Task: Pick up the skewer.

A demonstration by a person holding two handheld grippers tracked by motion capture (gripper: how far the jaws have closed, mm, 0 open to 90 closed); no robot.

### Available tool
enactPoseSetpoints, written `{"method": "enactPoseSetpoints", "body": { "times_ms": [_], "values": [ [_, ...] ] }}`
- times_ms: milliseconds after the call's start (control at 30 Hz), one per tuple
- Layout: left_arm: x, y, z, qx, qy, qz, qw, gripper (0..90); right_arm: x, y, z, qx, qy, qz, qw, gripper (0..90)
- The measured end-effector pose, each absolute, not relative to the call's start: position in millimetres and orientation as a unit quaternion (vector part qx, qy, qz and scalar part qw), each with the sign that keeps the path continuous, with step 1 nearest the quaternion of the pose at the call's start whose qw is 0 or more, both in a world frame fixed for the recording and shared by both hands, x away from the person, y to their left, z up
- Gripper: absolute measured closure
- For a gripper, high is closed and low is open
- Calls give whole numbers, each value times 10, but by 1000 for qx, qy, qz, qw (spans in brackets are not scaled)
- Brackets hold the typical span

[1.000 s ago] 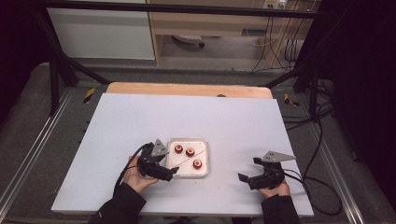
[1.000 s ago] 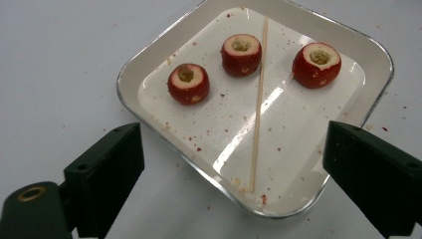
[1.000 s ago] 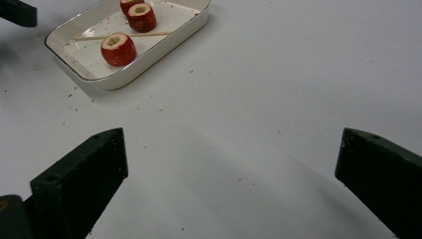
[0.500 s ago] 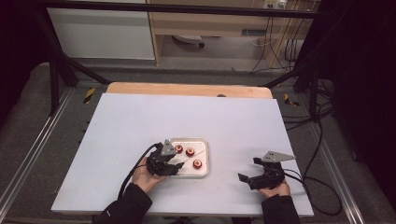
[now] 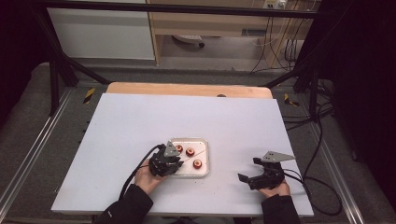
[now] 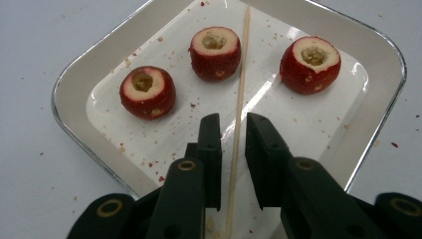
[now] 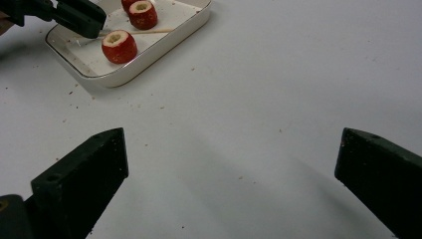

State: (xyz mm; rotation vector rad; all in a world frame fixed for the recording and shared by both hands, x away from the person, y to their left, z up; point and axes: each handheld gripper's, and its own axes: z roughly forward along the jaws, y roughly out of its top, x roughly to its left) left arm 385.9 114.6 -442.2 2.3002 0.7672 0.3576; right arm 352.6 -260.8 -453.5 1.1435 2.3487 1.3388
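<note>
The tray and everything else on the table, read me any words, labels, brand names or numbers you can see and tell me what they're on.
There is none to read. The white tray, the three cored red fruits, the wooden skewer and the white table carry no print, and the black left gripper and right gripper show no marking either.

The high view is soft and slightly grainy. The white tabletop (image 5: 187,121) is evenly lit from above, while the room around it falls into deep darkness at the left and right edges of the frame. Shadows there are faint. The left gripper view is sharp and bright: a white tray (image 6: 74,79) shows a streak of glare across its centre, and the near black jaws at the bottom are a little soft. In the right gripper view, soft broad shadows spread from the blurred jaws in the lower corners.
</note>
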Motion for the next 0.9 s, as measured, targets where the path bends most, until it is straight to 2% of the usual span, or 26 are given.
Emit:
{"method": "enactPoseSetpoints", "body": {
  "times_ms": [367, 900],
  "values": [
    [3864, 1148, -4442, 880, 297, 135, 345, 868, 3529, -2602, -4542, 387, 796, 454, 102, 10],
    [3865, 1178, -4432, 878, 291, 120, 360, 883, 3529, -2594, -4548, 387, 797, 453, 99, 10]
  ]
}}
